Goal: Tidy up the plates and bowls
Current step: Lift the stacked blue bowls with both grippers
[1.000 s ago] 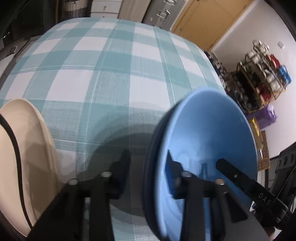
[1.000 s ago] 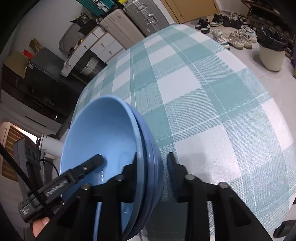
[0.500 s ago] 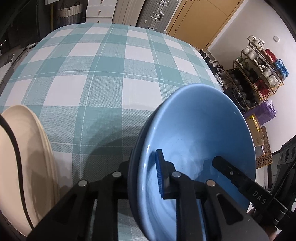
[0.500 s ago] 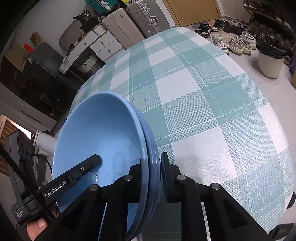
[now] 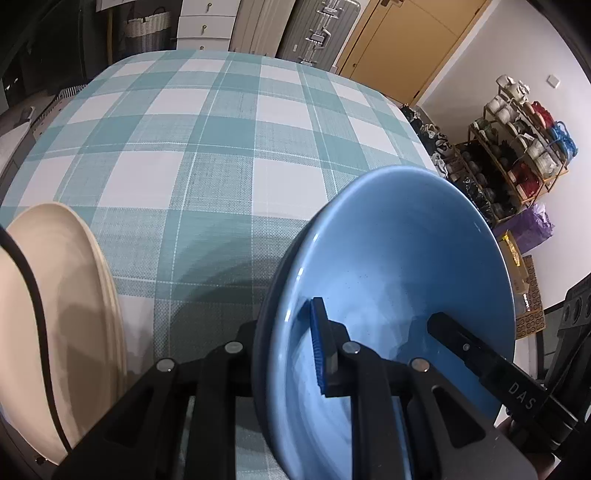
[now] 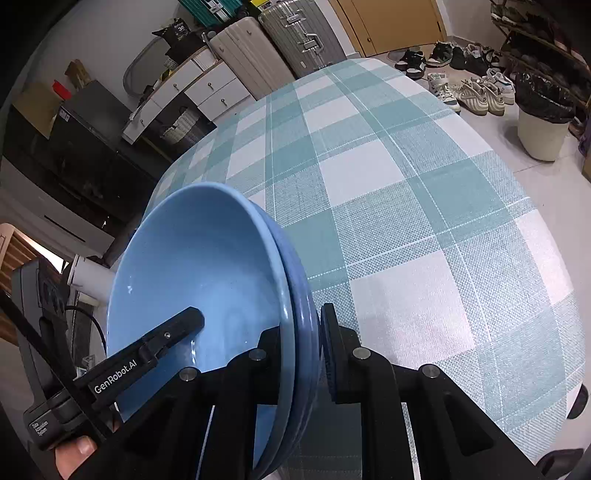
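A stack of blue bowls (image 5: 399,258) (image 6: 177,266) is held tilted above the checked tablecloth (image 5: 207,140) (image 6: 406,192). My left gripper (image 5: 286,343) is shut on the stack's rim, one finger inside the top bowl, one outside. My right gripper (image 6: 304,343) is shut on the opposite rim in the same way. Each gripper's finger shows inside the bowl in the other's view. A stack of cream plates (image 5: 62,306) sits at the left edge of the left wrist view, beside my left gripper.
Suitcases (image 6: 295,33) and white drawers (image 6: 192,85) stand beyond the table's far edge. A shoe rack (image 5: 517,147) is to the right. Shoes (image 6: 472,88) and a bin (image 6: 543,125) are on the floor past the table's right edge.
Both grippers have closed onto the bowl stack's rims. The stack has lifted and the views have risen above the table.
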{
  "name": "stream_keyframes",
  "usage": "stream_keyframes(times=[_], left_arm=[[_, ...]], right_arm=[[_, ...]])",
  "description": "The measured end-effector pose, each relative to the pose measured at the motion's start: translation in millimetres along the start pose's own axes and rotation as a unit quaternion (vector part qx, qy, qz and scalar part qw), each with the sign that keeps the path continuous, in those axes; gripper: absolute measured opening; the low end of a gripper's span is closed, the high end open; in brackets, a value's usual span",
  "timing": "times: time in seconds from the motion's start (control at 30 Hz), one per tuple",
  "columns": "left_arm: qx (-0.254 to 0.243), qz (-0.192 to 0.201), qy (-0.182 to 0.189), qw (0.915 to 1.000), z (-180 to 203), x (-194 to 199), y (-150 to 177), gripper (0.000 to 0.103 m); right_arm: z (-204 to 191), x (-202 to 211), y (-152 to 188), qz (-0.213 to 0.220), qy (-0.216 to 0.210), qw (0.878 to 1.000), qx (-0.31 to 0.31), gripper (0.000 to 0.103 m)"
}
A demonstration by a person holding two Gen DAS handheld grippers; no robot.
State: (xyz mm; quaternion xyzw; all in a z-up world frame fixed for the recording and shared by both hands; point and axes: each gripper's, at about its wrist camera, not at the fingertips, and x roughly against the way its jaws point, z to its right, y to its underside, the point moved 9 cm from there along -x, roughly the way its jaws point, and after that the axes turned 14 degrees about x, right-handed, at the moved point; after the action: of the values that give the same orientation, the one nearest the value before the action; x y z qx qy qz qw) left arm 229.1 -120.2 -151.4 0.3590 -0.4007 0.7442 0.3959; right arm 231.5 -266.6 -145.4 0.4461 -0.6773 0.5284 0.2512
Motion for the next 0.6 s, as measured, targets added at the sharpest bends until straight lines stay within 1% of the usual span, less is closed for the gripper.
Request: stream_keyframes(times=[0.07,0.23,0.47,0.6], left_arm=[[0.0,0.001,-0.001,1.0,-1.2,0.4,0.3,0.016],[-0.001,0.002,-0.002,1.0,-2.5,0.3,1.9,0.016],[-0.004,0.007,0.011,0.9999,-0.1,8.3,0.3,0.016],[-0.001,0.015,0.008,0.9999,-5.9,18.2,-2.2,0.016]], right_arm=[[-0.7,1.5,1.2,0.003,0.002,1.0,-0.002,0.014],[-2.3,-1.8,6.6,-0.008,0.003,1.0,-0.004,0.013],[-6.1,8.5,3.8,-0.002,0.007,1.0,0.0,0.013],[-13.8,14.6,3.0,0.004,0.008,1.0,0.005,0.013]])
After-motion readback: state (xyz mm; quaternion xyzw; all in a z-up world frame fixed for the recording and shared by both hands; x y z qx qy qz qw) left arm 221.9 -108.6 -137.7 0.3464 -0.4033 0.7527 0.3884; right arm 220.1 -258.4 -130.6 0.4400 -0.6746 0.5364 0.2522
